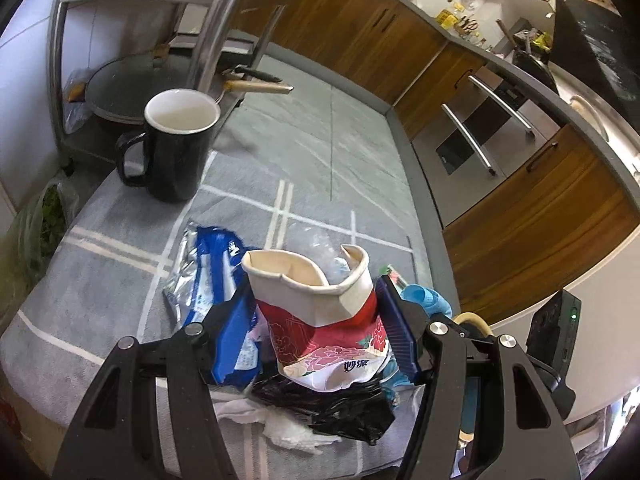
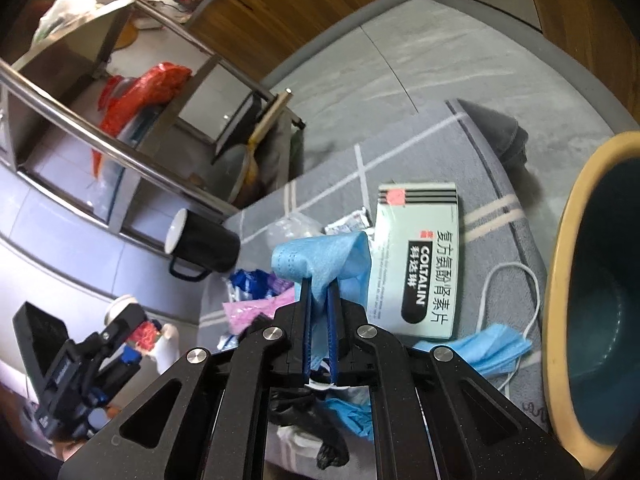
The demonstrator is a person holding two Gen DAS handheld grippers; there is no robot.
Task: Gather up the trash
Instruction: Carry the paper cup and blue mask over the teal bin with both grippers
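In the left wrist view my left gripper [image 1: 316, 316] is shut on a crushed red and white paper cup [image 1: 320, 320], held upright between the blue pads. Under it lie a blue and silver wrapper [image 1: 208, 276], a black plastic bag [image 1: 332, 408] and white tissue [image 1: 288, 428]. In the right wrist view my right gripper [image 2: 318, 284] is shut on a blue face mask [image 2: 320, 260], lifted above the pile. A white Coltalin medicine box [image 2: 416, 256] and a second blue mask [image 2: 480, 348] lie on the grey cloth. A bin with a tan rim [image 2: 560, 280] stands at the right.
A black mug [image 1: 172, 144] stands on the grey checked cloth [image 1: 120, 240] at the back left. A steel rack [image 1: 132, 40] with a pan stands behind it. Wooden kitchen cabinets [image 1: 520, 220] run along the right. Pink wrapper [image 2: 252, 308] lies in the pile.
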